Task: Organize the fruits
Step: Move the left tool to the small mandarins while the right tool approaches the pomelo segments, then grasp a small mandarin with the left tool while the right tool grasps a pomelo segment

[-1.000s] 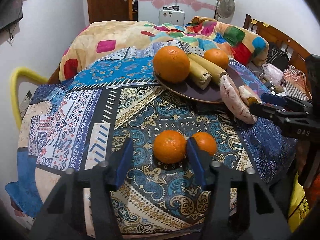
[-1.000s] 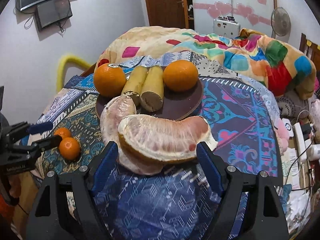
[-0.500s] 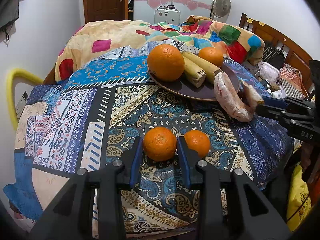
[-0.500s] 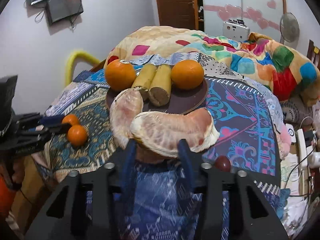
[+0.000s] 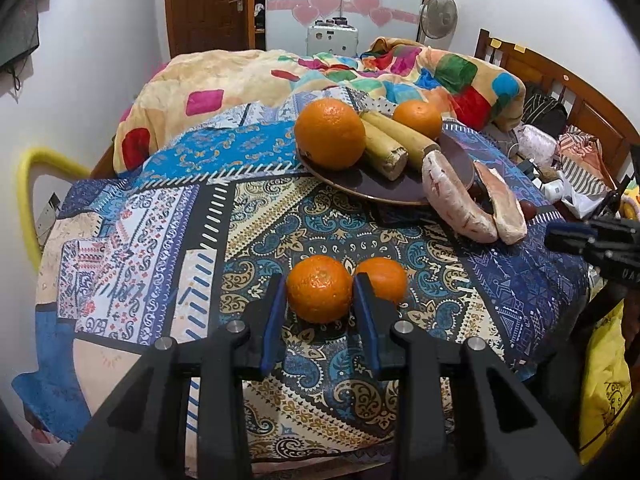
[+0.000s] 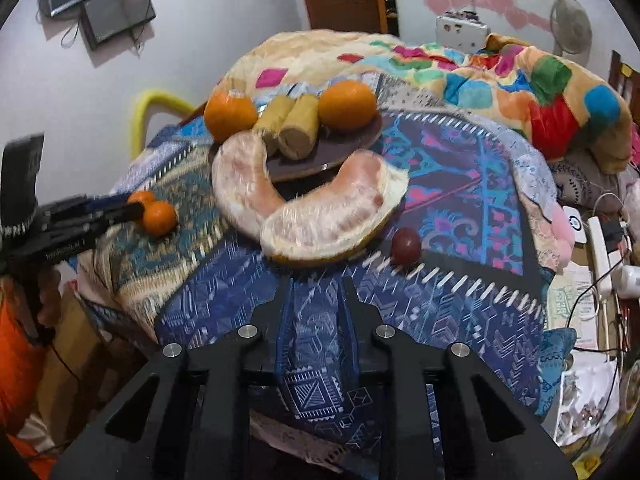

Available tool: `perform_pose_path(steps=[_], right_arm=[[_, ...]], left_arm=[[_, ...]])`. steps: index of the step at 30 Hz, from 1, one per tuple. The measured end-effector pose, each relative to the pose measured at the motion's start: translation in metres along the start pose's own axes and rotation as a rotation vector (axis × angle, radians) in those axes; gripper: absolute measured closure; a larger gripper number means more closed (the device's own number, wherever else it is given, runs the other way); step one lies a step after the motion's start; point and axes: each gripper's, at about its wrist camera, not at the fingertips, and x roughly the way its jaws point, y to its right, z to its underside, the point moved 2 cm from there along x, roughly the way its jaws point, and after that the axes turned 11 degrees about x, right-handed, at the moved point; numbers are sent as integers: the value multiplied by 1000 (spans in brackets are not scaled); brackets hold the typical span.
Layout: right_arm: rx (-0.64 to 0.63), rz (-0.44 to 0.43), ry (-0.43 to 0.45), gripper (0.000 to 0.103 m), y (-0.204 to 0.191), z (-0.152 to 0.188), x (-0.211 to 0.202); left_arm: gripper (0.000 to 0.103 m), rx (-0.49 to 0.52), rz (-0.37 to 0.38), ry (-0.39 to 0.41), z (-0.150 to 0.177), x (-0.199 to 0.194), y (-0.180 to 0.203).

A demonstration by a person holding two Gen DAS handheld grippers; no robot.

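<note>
My left gripper [image 5: 320, 292] is shut on a small orange [image 5: 319, 289] resting on the patterned cloth; a second small orange [image 5: 382, 278] sits just right of it. A brown plate [image 5: 372, 190] holds two large oranges [image 5: 330, 134] and two yellowish sticks [image 5: 386, 152]. Two pomelo wedges [image 6: 332, 220] lie at the plate's near edge. My right gripper [image 6: 314, 284] is narrowly parted and empty, just short of the nearer wedge. A dark round fruit [image 6: 406, 246] lies right of the wedge.
The table cloth [image 5: 160, 240] hangs over the edges. A bed with a colourful blanket [image 5: 400, 72] lies behind. A yellow chair back [image 5: 36, 184] stands at left. Cables and clutter [image 6: 600, 240] sit at right.
My left gripper closed on the small orange. My right gripper closed to a narrow gap and pulled back from the pomelo wedge, uncovering the dark round fruit.
</note>
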Motion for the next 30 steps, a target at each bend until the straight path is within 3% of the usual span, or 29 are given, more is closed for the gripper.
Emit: perform_pose_path(steps=[1,3,6,19,22,25,30], right_arm=[[8,1,15,76,-1,-4,-1],[22,25,60,55,-2,-15,-1],[47,58,94,43,0,-32,7],[214,52,-27,40,29,-55,68],[193,57,-18,43,26,-54,67],[185,50,-16,56,26,-54,64],[178,47,-14,60,26,-56,62]], left_arm=[[69,2,-3,3,-1,-1,0],[69,7,-6,14,-3,-5,1],[69,21,-12,28,-4,-9,3],[69,63,-49,46,-4,-6,5],[69,58,-49,46,-4,-4,3],[69,48,-47,47,-6,-2,0],[69,47,-49,57,-8,-5,1]])
